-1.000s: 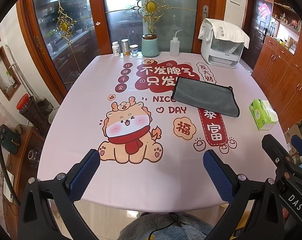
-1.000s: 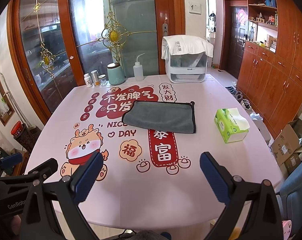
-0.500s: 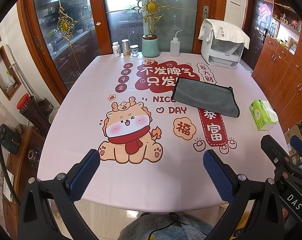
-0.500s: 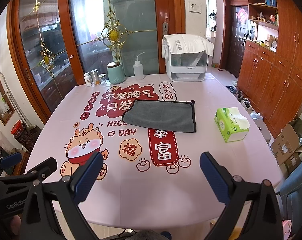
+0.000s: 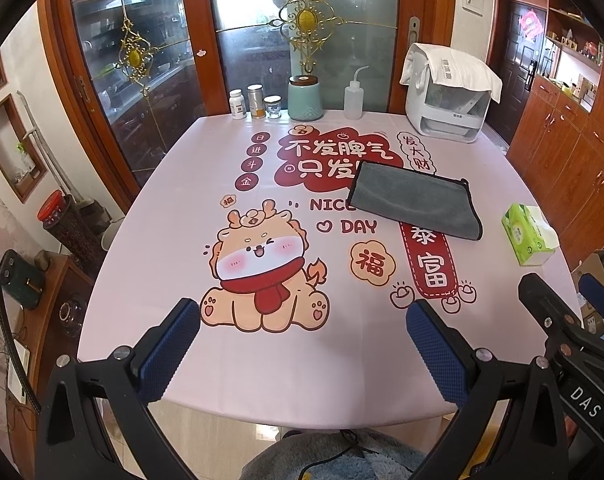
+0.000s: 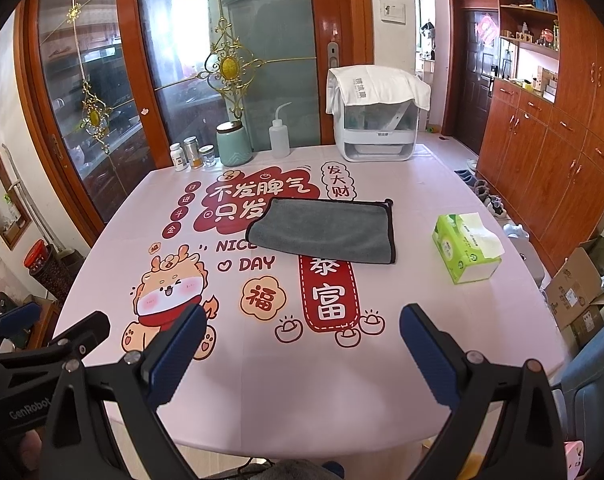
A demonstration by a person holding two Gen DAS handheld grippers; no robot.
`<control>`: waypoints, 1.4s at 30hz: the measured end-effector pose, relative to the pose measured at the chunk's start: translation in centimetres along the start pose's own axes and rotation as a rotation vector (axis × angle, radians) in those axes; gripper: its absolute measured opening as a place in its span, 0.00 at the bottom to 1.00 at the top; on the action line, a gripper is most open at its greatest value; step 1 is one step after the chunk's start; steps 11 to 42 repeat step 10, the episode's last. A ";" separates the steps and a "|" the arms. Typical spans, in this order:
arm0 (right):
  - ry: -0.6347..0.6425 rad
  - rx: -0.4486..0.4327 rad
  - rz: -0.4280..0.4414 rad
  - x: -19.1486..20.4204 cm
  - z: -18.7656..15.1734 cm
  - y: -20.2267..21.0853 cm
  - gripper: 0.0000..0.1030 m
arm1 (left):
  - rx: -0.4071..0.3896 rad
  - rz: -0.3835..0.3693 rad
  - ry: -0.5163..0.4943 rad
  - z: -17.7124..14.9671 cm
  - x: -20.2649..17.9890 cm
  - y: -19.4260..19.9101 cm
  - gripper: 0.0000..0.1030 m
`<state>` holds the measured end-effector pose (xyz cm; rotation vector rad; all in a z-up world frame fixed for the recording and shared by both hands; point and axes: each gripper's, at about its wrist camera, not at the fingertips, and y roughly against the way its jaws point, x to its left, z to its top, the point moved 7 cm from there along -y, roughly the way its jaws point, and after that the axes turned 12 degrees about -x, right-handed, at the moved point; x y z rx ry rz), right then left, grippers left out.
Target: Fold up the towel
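Note:
A grey towel (image 5: 416,202) with a dark hem lies flat as a folded rectangle on the pink printed tablecloth (image 5: 174,248), past the table's middle; it also shows in the right wrist view (image 6: 326,228). My left gripper (image 5: 304,334) is open and empty above the table's near edge, well short of the towel. My right gripper (image 6: 302,338) is open and empty, also near the front edge. Each gripper shows at the edge of the other's view.
A green tissue box (image 6: 466,248) sits to the right of the towel. Along the far edge stand small jars (image 5: 256,102), a teal canister (image 5: 305,96), a squeeze bottle (image 5: 353,98) and a white appliance (image 5: 448,98) under a cloth. Wooden cabinets (image 6: 550,152) line the right.

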<state>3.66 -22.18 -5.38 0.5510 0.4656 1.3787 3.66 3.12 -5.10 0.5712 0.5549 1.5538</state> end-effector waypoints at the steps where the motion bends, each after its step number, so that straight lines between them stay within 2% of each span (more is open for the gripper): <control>1: 0.000 0.000 0.000 0.0 0.0 0.0 0.95 | -0.001 0.001 0.000 0.0 -0.1 0.1 1.00; 42: -0.001 0.002 0.001 0.1 0.0 0.0 0.95 | -0.001 0.003 0.000 0.1 -0.1 0.0 0.99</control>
